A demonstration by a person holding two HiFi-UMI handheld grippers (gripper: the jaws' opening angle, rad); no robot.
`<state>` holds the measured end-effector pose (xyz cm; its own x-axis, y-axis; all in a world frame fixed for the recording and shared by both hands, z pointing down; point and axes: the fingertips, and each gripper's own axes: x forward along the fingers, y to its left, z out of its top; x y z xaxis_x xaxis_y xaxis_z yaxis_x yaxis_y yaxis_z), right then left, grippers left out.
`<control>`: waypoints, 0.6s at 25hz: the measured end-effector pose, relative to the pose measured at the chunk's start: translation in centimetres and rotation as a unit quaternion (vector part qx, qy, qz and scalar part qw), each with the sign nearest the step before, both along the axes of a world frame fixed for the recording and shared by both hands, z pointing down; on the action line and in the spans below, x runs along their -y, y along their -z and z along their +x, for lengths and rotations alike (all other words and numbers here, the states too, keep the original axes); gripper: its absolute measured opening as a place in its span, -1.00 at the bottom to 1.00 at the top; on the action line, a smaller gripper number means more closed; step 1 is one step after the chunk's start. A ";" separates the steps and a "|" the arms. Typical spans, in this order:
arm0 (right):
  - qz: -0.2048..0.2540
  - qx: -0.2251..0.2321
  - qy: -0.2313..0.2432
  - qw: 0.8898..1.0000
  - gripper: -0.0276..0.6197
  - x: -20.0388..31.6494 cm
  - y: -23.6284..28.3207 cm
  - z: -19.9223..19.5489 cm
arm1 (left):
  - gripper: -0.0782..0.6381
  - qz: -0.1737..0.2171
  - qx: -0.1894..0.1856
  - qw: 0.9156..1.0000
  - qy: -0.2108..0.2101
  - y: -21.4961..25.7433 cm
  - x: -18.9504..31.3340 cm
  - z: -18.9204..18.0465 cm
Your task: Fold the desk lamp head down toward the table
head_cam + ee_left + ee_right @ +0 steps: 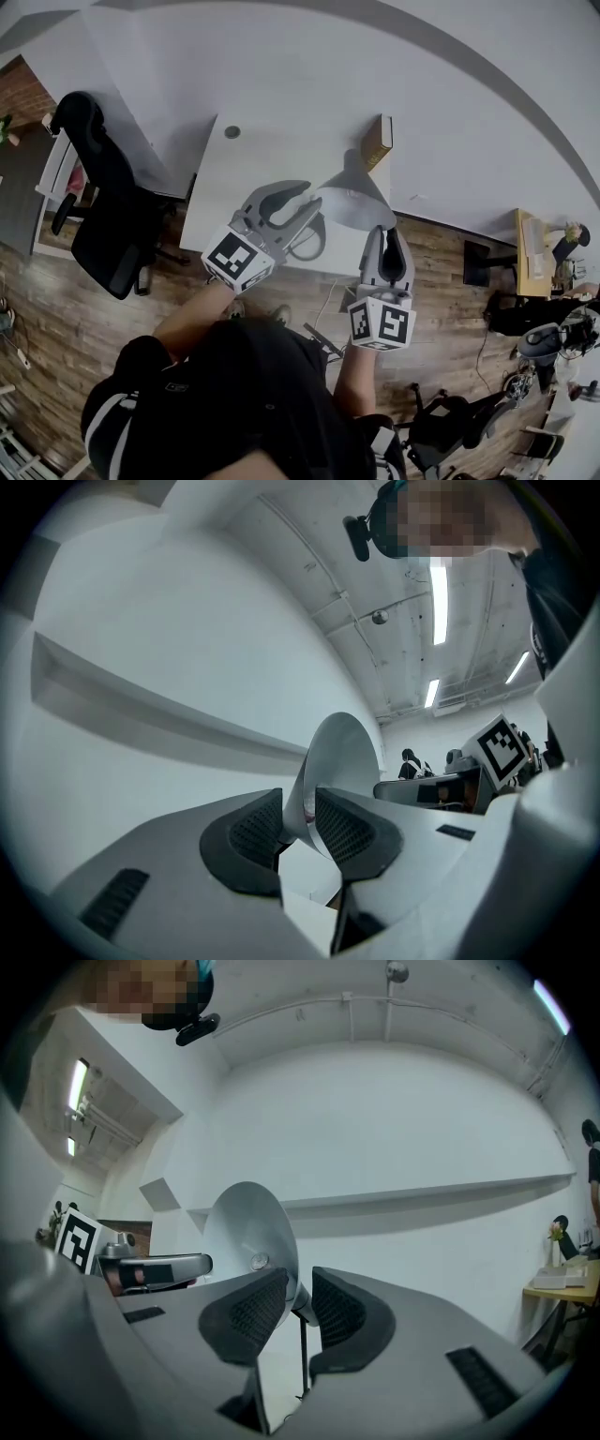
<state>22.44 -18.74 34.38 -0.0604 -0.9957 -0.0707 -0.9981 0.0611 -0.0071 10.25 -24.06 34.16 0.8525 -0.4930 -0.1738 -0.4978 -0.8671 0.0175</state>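
Note:
The desk lamp's grey cone shade (352,202) stands over the near edge of the white desk (262,159), with its ring-shaped base (311,242) partly behind my left gripper. My left gripper (309,202) is just left of the shade, jaws apart. In the left gripper view the shade (342,757) shows beyond the gap of the gripper (300,822), and the pads do not press on it. My right gripper (387,234) sits right of and nearer than the shade. Its view shows the shade (246,1232) and thin stem (303,1354) past the parted gripper (300,1307).
A brown box (376,141) stands at the desk's back right against the wall. A black office chair (103,206) is left of the desk on the wooden floor. A second desk (530,248) with items is far right.

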 end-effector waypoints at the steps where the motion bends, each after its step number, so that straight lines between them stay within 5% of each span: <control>1: -0.002 0.004 0.004 1.000 -0.67 0.2 -0.1 0.0 | -0.52 0.000 0.003 1.000 -0.002 -0.2 0.3 0.2; 5: -0.009 0.009 0.011 1.000 -0.86 0.5 -0.7 -0.1 | -0.64 -0.004 0.003 1.000 -0.005 -0.5 0.5 0.6; 15: -0.031 0.022 0.022 0.999 -0.85 -0.7 -2.8 -0.3 | -0.67 -0.010 0.017 1.000 -0.021 -2.4 -0.7 0.2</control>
<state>22.10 -18.08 37.17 -0.1020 -0.9947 -0.0132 -0.9932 0.1025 -0.0556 10.41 -23.33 36.53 0.8780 -0.4595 -0.1340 -0.4614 -0.8870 0.0184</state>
